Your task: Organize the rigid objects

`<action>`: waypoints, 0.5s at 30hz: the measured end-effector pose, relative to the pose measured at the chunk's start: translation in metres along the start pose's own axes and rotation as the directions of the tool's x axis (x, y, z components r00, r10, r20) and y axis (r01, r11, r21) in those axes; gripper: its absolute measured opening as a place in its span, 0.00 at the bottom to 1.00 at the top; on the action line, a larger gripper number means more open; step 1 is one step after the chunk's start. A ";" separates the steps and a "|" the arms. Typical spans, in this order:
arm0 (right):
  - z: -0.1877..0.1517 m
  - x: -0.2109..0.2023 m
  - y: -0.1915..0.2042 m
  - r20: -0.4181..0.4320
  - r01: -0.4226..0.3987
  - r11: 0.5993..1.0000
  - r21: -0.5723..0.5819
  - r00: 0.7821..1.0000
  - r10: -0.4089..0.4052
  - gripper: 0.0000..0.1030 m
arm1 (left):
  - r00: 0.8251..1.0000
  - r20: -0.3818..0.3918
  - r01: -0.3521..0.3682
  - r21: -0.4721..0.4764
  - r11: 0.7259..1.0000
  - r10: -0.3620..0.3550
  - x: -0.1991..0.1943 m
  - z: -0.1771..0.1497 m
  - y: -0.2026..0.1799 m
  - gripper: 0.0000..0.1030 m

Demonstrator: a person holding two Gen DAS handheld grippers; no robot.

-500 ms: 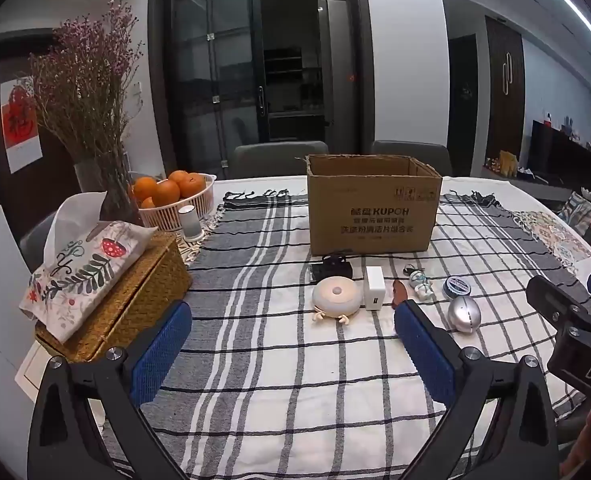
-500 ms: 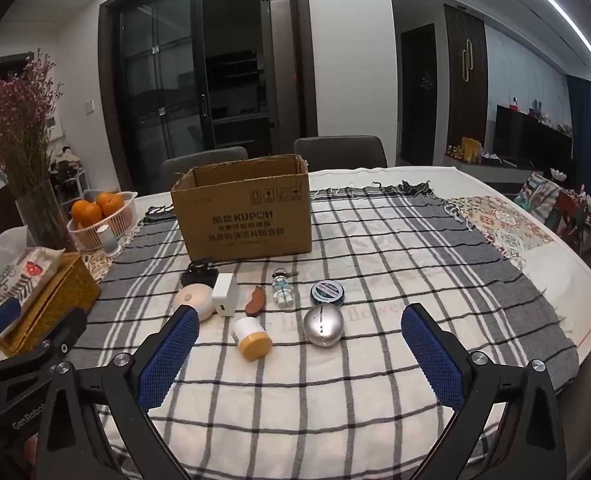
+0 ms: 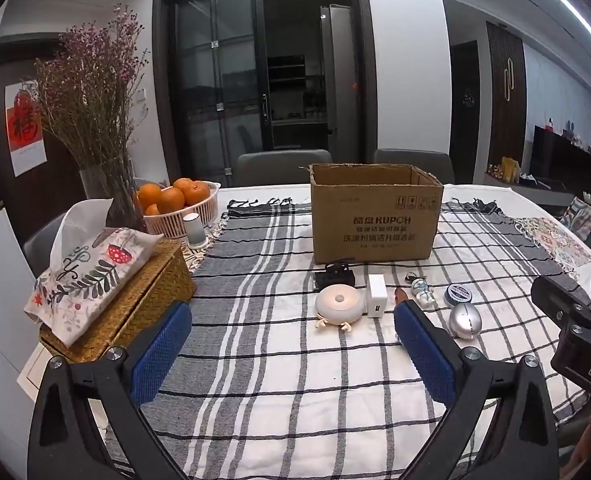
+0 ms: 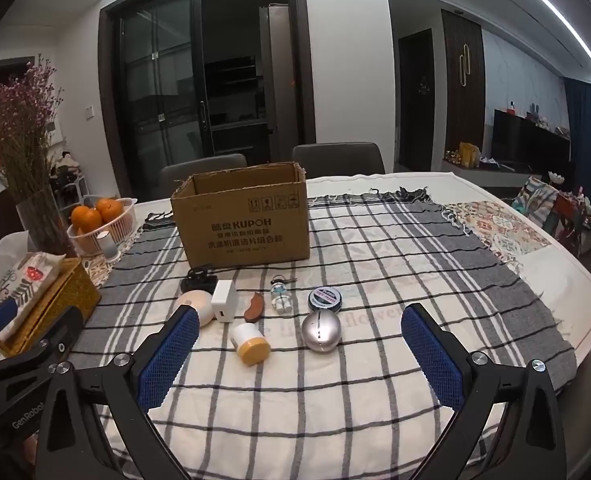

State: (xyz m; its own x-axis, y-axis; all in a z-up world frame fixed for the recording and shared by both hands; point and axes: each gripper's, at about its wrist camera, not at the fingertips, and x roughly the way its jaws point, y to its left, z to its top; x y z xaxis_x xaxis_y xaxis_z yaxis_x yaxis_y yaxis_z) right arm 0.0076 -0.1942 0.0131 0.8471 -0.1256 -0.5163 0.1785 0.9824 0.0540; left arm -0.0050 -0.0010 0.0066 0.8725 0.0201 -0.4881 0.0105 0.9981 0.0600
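Both claws hang over the near edge of the table, each with its blue pads spread wide and nothing between them: the left gripper (image 3: pixel 291 350) toward the left side, the right gripper (image 4: pixel 299 354) beside it. On the checked tablecloth (image 4: pixel 375 380) an open cardboard box (image 4: pixel 241 220) stands upright near the middle, its printed face toward the near edge.

Just in front of the box lie the small things in a loose row running left to right:
- a black clip (image 4: pixel 197 278), touching the box's foot;
- a round white lamp (image 4: pixel 197 306);
- a white charger (image 4: pixel 223 300), upright;
- a brown wooden piece (image 4: pixel 254 308), long axis pointing away from the near edge;
- a small astronaut figure (image 4: pixel 281 298), lying head toward the box;
- a round tin (image 4: pixel 324 298).

Nearer the edge sit a yellow-capped jar (image 4: pixel 250 343) on its side, cap toward the near edge, and a silver egg (image 4: pixel 320 330).
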 end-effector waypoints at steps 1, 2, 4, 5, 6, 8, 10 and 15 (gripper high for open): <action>-0.006 -0.003 -0.002 0.014 0.002 1.000 0.000 1.000 -0.002 0.99 | 1.000 0.001 -0.001 0.000 1.000 0.001 0.000 0.000 0.000 1.00; -0.007 -0.004 -0.002 0.018 0.004 1.000 -0.003 1.000 -0.004 0.99 | 1.000 0.002 -0.001 -0.002 1.000 0.001 0.000 0.000 0.000 1.00; -0.007 -0.004 -0.002 0.020 0.004 1.000 -0.004 1.000 -0.004 0.99 | 1.000 0.007 0.001 -0.008 1.000 -0.001 -0.002 0.000 0.001 1.00; -0.007 -0.003 -0.002 0.020 0.003 1.000 -0.004 1.000 -0.003 0.99 | 1.000 0.009 -0.001 -0.009 1.000 0.001 -0.003 0.000 0.001 1.00; -0.008 -0.004 -0.002 0.022 0.006 1.000 -0.003 1.000 -0.006 0.99 | 1.000 0.011 -0.002 -0.009 1.000 0.002 -0.003 0.000 0.002 1.00; -0.009 -0.004 -0.002 0.023 0.004 1.000 -0.003 1.000 -0.004 0.99 | 1.000 0.012 0.000 -0.011 1.000 0.000 -0.003 0.000 0.003 1.00; -0.008 -0.004 -0.002 0.023 0.005 1.000 -0.003 1.000 -0.005 0.99 | 1.000 0.012 0.003 -0.012 1.000 -0.003 -0.003 0.000 0.004 1.00; -0.008 -0.004 -0.002 0.023 0.003 1.000 -0.003 1.000 -0.003 0.99 | 1.000 0.014 0.002 -0.010 1.000 -0.002 -0.004 0.000 0.004 1.00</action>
State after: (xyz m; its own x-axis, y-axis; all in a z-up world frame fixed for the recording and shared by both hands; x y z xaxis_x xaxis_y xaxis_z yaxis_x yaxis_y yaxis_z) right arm -0.0005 -0.1949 0.0078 0.8577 -0.1316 -0.4970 0.1795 0.9825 0.0496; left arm -0.0082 0.0026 0.0085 0.8793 0.0171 -0.4759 0.0077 0.9987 0.0501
